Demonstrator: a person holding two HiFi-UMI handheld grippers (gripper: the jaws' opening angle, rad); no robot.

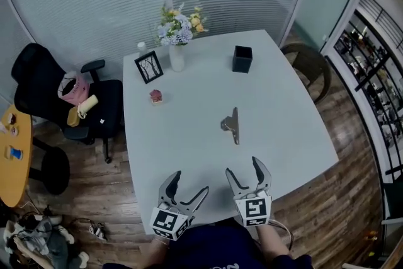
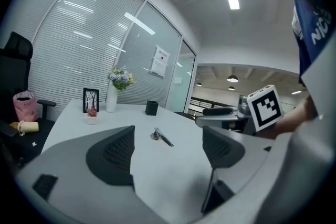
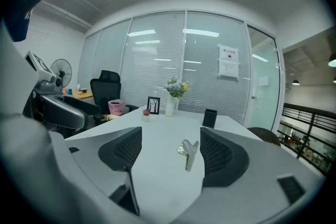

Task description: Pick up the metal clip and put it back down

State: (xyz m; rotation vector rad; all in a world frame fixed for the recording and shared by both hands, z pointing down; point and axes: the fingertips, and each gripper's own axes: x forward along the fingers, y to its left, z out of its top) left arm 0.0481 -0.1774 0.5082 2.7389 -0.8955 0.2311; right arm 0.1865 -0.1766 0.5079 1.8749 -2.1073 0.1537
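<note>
1 metal clip (image 1: 231, 125) | flat on tbl (image 1: 189, 151) | long axis near-far

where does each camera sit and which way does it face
Head view: on the person's head, facing steeply down at the table; left gripper and right gripper at bottom.
Left gripper view: on the left gripper, facing across the table between its open jaws; right gripper at right.
Right gripper view: on the right gripper, open jaws framing the metal clip; left gripper at left.
Shared: all three show the metal clip and flower vase.
</note>
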